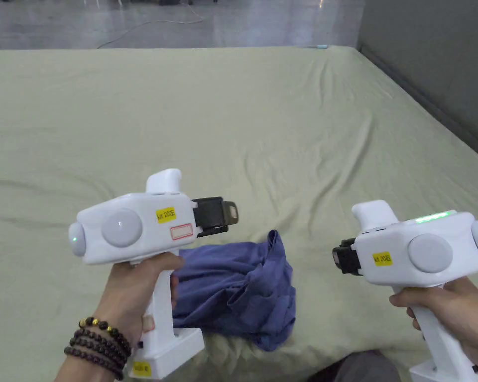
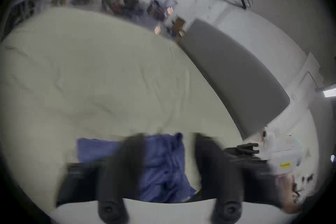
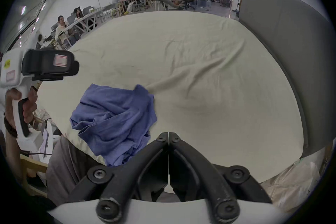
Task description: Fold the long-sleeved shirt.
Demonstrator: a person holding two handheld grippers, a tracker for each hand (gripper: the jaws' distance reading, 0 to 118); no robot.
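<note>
Both grippers held up off the bed (image 1: 283, 124) – left gripper (image 2: 169, 138) w/ jaws spread, right gripper (image 3: 168, 134) w/ jaws pressed together, nothing in either. Blue shirt (image 1: 238, 288) lies crumpled near the bed's front edge, betw. them.

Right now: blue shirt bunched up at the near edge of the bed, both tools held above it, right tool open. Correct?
Not quite: the right tool is shut, its jaws meeting tip to tip in the right gripper view. The rest stands: the blue shirt lies bunched at the near edge of the bed, with both tools above it; the left tool has its jaws apart.
</note>
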